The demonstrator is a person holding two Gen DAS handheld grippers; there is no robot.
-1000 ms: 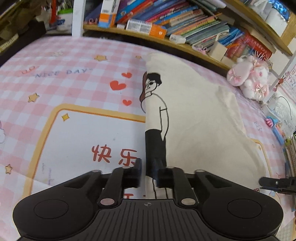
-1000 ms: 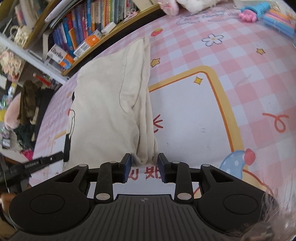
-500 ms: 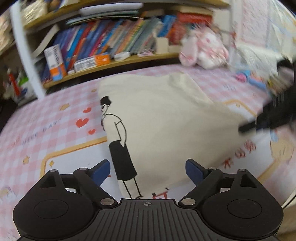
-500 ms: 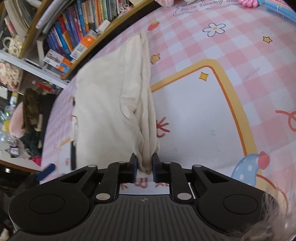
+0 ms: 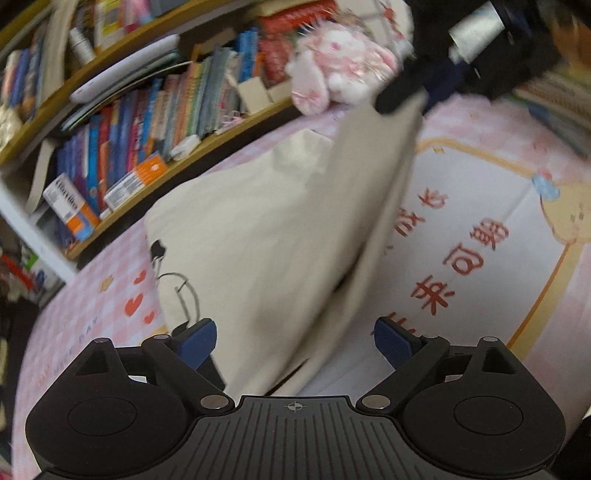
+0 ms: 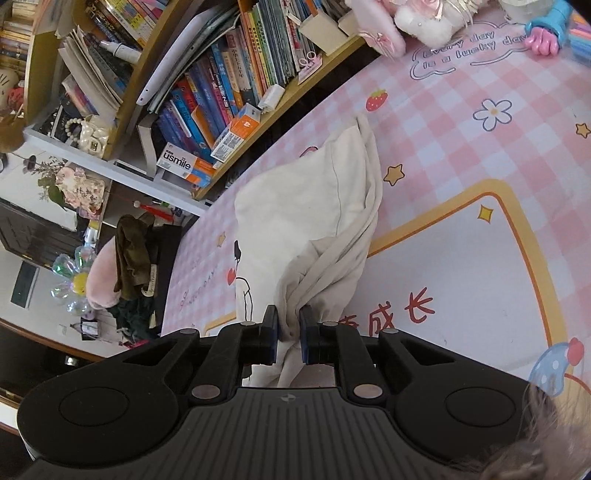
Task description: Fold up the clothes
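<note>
The bench (image 6: 480,122) carries a pink checked cover printed with stars, a flower, a strawberry, and a yellow-bordered white panel with red characters. Behind its far edge stands a bookshelf (image 6: 229,92) packed with upright and leaning books; a white box lettered "usmile" (image 6: 177,162) lies on its lower board.

The cream T-shirt (image 6: 295,206) lies on the bench cover, between the bookshelf edge and the white panel. A cartoon figure print (image 5: 173,284) runs along its left fold. The right side of the garment is lifted clear of the cover: in the left wrist view a broad flap (image 5: 373,192) rises at a steep tilt toward the upper right, where the right gripper (image 5: 402,96) holds its top corner. That area is blurred.

In the right wrist view, the right gripper (image 6: 288,328) has its jaws drawn narrow onto a bunched fold of the T-shirt, with cloth gathered in creases just ahead of the blue pads (image 6: 304,332).

The left gripper (image 5: 295,339) stands wide, holding nothing; its blue pads (image 5: 195,338) sit either side of the near hem, apart from the cloth.

A pink and white plush toy (image 5: 332,77) rests near the far edge of the bench, beside the bookshelf. A blue and pink plastic item (image 6: 550,26) lies at the far right corner.
</note>
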